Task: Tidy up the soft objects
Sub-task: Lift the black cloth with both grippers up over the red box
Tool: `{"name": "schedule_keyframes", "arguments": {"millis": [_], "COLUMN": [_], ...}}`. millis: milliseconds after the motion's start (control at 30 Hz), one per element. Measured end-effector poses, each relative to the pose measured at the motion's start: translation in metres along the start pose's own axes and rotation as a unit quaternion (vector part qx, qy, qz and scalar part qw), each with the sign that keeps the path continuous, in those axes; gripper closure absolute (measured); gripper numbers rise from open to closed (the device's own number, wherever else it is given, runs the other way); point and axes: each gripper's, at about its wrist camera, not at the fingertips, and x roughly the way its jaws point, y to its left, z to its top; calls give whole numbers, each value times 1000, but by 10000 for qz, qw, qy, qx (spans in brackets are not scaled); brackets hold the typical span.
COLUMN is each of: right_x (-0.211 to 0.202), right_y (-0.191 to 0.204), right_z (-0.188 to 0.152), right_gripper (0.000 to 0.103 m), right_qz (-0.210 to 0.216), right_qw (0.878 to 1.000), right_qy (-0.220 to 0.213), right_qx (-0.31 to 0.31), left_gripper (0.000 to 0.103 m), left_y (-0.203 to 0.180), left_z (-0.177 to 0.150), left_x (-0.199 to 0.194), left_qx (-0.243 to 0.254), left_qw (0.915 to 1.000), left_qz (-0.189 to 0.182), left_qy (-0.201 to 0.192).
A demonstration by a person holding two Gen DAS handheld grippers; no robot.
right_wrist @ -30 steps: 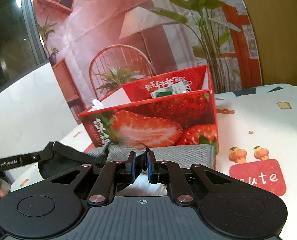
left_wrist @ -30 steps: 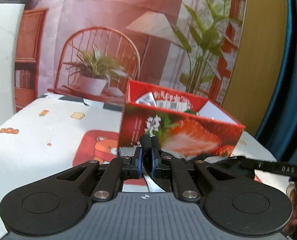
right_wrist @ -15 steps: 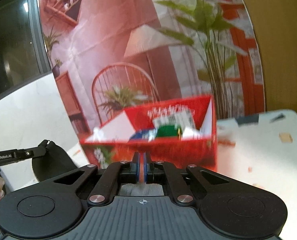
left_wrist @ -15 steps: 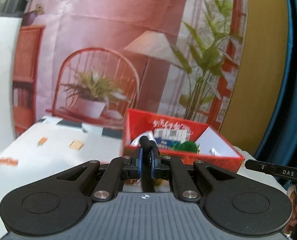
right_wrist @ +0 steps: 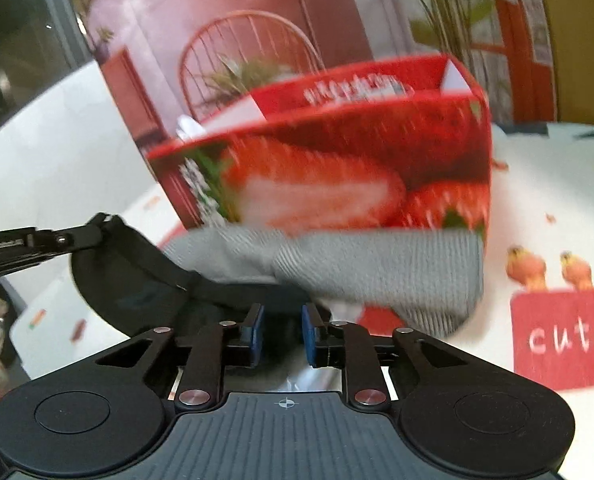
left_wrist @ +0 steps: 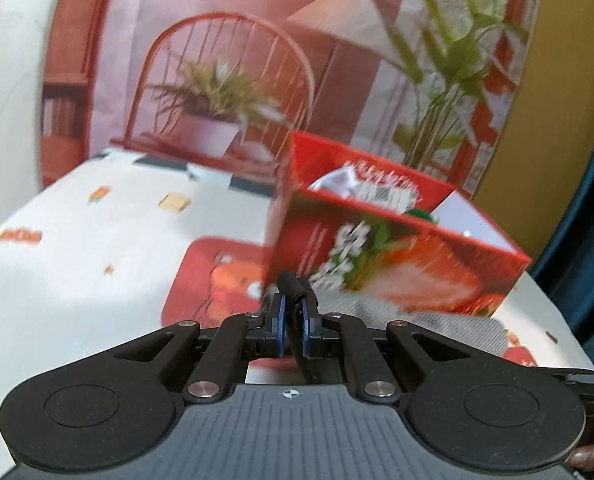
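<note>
Left hand-held gripper: jaws pressed together on a black strap, which stands up between the blue pads and runs back under the body.

Right hand-held gripper: jaws opening, blue pads apart. Dark fabric lies in the gap; I cannot tell whether the pads touch it.

Grey knitted cloth lies flat on the desk, right against the front of the red strawberry box. In the left view the same cloth shows at the box's foot.

Box is open-topped; a white crumpled item and something green sit inside, blurred.

Black curved piece lies left of the grey cloth, just beside it.

Both views motion-blurred.
</note>
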Motion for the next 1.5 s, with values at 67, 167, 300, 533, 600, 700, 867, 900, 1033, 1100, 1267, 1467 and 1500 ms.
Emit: {"name": "schedule_keyframes", "arguments": {"millis": [67,167,300,533,600,700,867,900,1033,1100,1267,1467,1500], "right_x": [-1,-2,1,9,13,21,23,22,13,3,-24,-50,-53], "right_y": [-2,-9,-14,-18,-24,-36,-44,-44,-40,-40,-36,-27,-25], "right_z": [-4,-8,-11,-10,-8,-5,-8,-8,-11,-14,-15,-2,1], "right_gripper": [75,66,66,66,67,67,72,82,91,93,96,98,98], "right_qz": [-110,-132,-9,47,20,144,237,283,250,245,251,379,383], "right_qw": [9999,9996,9994,9986,9977,9950,9913,9912,9923,9922,9916,9895,9895], "right_qy": [-47,-84,-74,-173,-179,-106,-145,-153,-218,-312,-617,-1035,-1093], "right_qx": [37,219,339,504,654,984,1286,1281,1197,1179,1111,939,864], "left_gripper": [94,94,94,94,94,94,93,93,93,93,94,94,94], "left_y": [6,12,13,14,13,14,15,15,14,13,8,-8,-11], "left_z": [-6,-14,-25,-41,-45,-48,-52,-52,-51,-51,-49,-37,-34], "left_x": [4,9,14,24,27,29,32,32,31,30,23,-2,-7], "left_qx": [-93,-198,-233,-276,-293,-267,-260,-256,-219,-204,-129,225,300], "left_qw": [9999,9996,9992,9973,9965,9962,9954,9954,9955,9957,9970,9994,9994], "left_qz": [43,65,-17,-83,-67,-21,27,32,40,34,1,-137,-150], "left_qy": [71,187,323,682,777,835,922,927,918,905,761,211,81]}}
